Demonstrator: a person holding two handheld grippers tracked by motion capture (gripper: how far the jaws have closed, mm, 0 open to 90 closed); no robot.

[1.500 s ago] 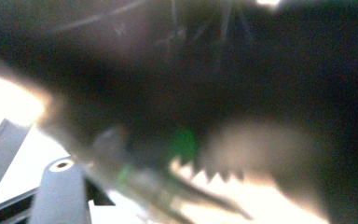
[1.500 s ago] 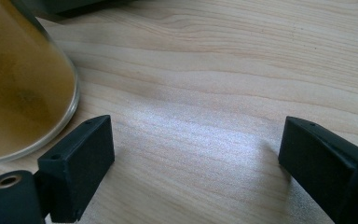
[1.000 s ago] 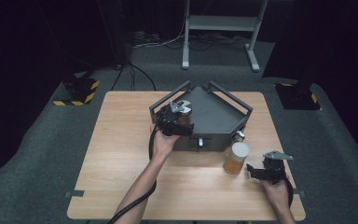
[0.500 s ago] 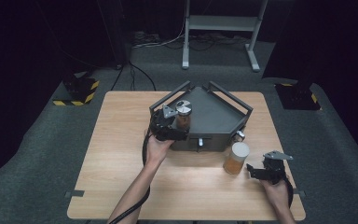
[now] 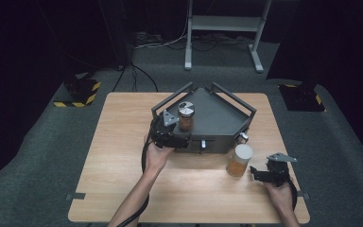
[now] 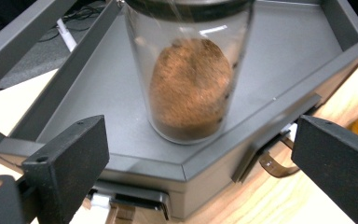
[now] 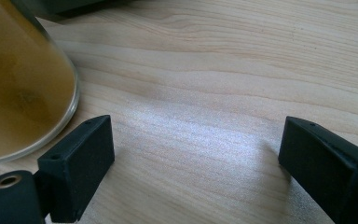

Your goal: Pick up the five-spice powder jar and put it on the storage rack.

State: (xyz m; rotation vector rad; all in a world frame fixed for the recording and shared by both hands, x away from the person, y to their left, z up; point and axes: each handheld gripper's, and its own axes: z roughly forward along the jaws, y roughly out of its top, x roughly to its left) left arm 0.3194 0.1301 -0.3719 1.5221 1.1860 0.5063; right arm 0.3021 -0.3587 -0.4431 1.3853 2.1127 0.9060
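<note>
A clear jar of brown powder (image 5: 186, 117) with a silver lid stands upright in the dark grey tray (image 5: 222, 120), near its front left corner. My left gripper (image 5: 177, 137) sits just in front of it at the tray's front wall. Its jaws have just been opening and are open, with nothing between them. In the left gripper view the brown jar (image 6: 189, 84) stands beyond my left gripper (image 6: 200, 140). A jar of orange powder (image 5: 239, 161) with a cream lid stands on the table. My right gripper (image 5: 257, 174) rests open just right of it, and the orange jar (image 7: 18, 84) lies outside its left jaw.
The tray has raised bar handles (image 5: 172, 98) along its back sides and a small latch (image 6: 275, 164) on its front wall. The wooden table (image 5: 123, 156) ends close behind my right hand. Stands with yellow-black tape (image 5: 81, 92) sit on the floor beyond.
My left gripper, which was over the brown jar, has drawn back toward the person and left the jar standing in the tray. The right gripper and the orange jar have not moved.
</note>
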